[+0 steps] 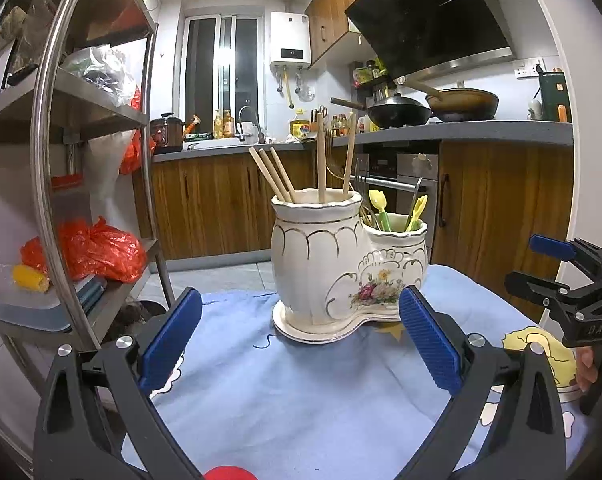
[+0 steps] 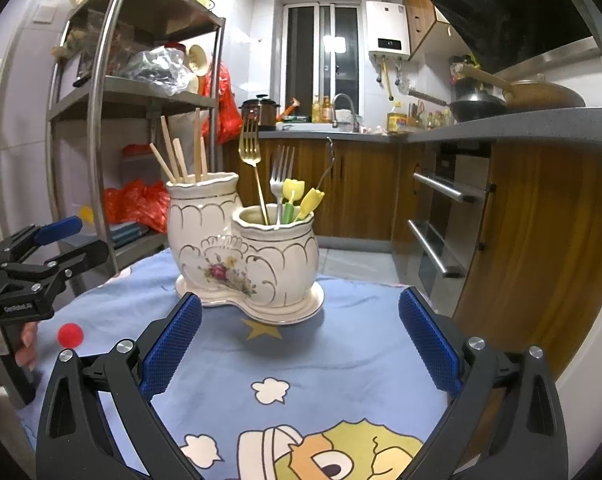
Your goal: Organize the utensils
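A white ceramic two-cup utensil holder point(image 1: 333, 264) point(image 2: 237, 256) with gold trim and a flower print stands on the blue cartoon cloth point(image 1: 301, 380) point(image 2: 321, 360). Its taller cup holds several wooden chopsticks point(image 1: 321, 160) point(image 2: 177, 160). The shorter cup holds a gold fork point(image 2: 249, 140), a silver fork point(image 2: 279, 176) and yellow-green utensils point(image 1: 379, 206) point(image 2: 301, 200). My left gripper point(image 1: 299, 340) is open and empty, just short of the holder. My right gripper point(image 2: 299, 344) is open and empty too, near the holder's base. Each gripper also shows at the edge of the other's view.
A small red ball point(image 2: 70, 335) lies on the cloth at the left. A steel shelf rack point(image 1: 61, 128) point(image 2: 113, 100) with bags stands left of the table. Kitchen cabinets point(image 1: 221, 200), an oven point(image 2: 441, 220) and a counter with pans point(image 1: 433, 110) lie behind.
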Demonstrator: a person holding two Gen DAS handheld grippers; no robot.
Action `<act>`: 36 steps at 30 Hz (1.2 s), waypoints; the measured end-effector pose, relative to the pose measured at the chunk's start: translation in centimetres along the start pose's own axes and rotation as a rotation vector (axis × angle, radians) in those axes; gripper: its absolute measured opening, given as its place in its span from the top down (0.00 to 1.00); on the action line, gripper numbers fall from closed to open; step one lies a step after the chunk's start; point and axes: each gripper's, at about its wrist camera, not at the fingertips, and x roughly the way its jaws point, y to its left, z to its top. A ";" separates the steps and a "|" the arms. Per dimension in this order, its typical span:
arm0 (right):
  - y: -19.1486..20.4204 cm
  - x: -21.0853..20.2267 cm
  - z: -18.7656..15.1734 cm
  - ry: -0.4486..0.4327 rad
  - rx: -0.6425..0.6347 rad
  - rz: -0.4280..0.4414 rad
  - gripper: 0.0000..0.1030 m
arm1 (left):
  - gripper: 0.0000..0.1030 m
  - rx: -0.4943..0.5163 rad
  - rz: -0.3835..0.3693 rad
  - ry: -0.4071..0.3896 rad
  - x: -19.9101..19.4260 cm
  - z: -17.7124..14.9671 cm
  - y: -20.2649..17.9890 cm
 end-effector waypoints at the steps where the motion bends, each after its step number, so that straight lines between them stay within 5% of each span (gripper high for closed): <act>1: 0.0 -0.1 -0.1 -0.002 -0.001 0.001 0.05 | 0.06 -0.002 0.002 0.005 0.1 0.0 0.1; 36: -0.1 -0.1 -0.1 -0.001 0.004 0.003 0.05 | 0.06 -0.005 0.013 0.016 0.4 -0.2 0.2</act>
